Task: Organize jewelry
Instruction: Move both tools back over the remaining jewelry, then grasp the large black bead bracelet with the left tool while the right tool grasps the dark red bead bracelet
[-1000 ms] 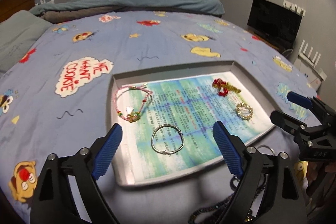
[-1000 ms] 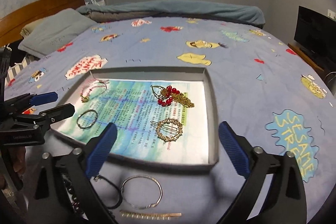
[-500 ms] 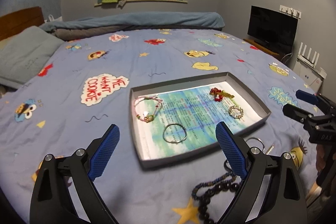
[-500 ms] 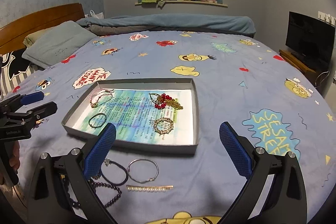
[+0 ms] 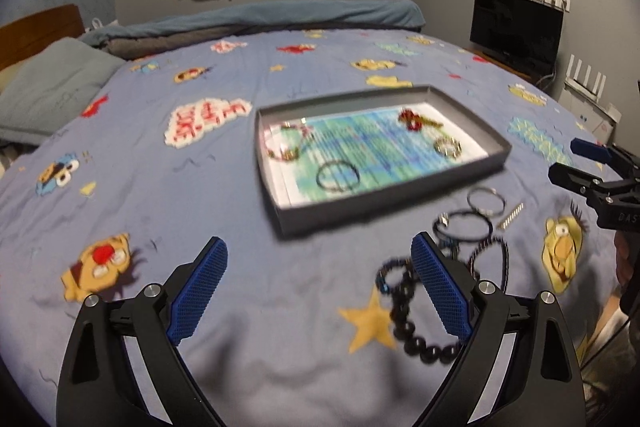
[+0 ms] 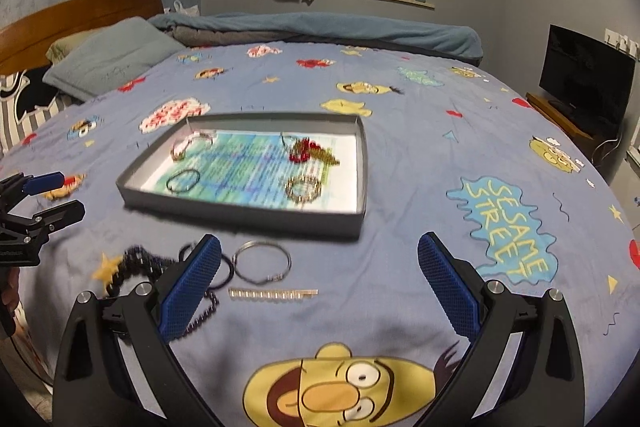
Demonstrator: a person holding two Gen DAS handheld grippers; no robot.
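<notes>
- Both the left gripper (image 5: 318,285) and the right gripper (image 6: 320,277) hang spread wide, empty, above the bedspread (image 6: 420,131).
- Risk: the silver bangle (image 6: 262,262) overlaps the black cord bracelet (image 6: 224,269) just before the grey tray (image 6: 240,213)'s near edge; a pinch could snag both.

Grey tray (image 6: 362,187) with four jewelry pieces; loose bracelets (image 6: 262,262) and gold bar clip (image 6: 272,293) just beside it.

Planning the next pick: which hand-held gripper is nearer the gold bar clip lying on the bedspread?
Right. The right hand-held gripper hovers almost over the clip, which lies between its open fingers. The left hand-held gripper hangs well left of the clip, beyond the black bracelets.
</notes>
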